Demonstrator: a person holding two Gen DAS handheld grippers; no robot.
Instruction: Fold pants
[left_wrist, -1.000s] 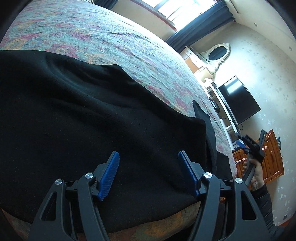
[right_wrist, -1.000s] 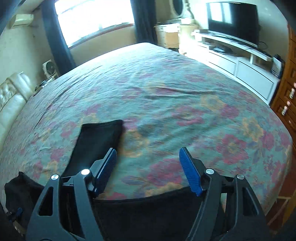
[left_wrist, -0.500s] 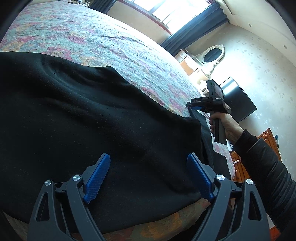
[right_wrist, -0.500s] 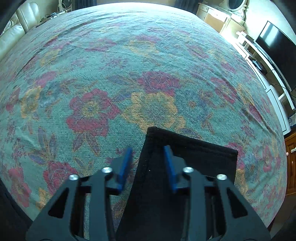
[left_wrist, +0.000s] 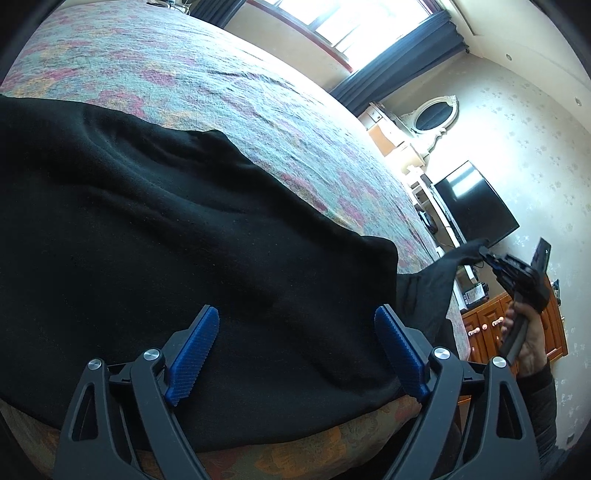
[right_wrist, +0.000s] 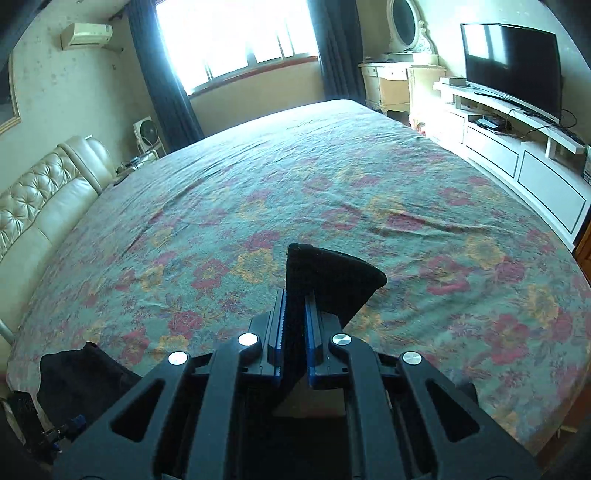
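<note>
Black pants (left_wrist: 166, 240) lie spread on a floral bedspread (left_wrist: 207, 85) and fill most of the left wrist view. My left gripper (left_wrist: 295, 347) is open and empty, just above the pants near the bed's near edge. My right gripper (right_wrist: 294, 343) is shut on the end of a pant leg (right_wrist: 328, 280) and holds it lifted above the bed. In the left wrist view the right gripper (left_wrist: 491, 260) shows at the far right with the black leg (left_wrist: 432, 291) hanging from it.
A cream tufted headboard (right_wrist: 40, 206) runs along the left. A TV (right_wrist: 513, 66) on a white cabinet (right_wrist: 517, 155), a dresser with an oval mirror (right_wrist: 402, 26) and a wooden cabinet (left_wrist: 487, 325) stand to the right. A window (right_wrist: 236, 33) lies beyond.
My right gripper has closed on the pant leg end and lifted it off the bed. My left gripper has stayed open over the pants.
</note>
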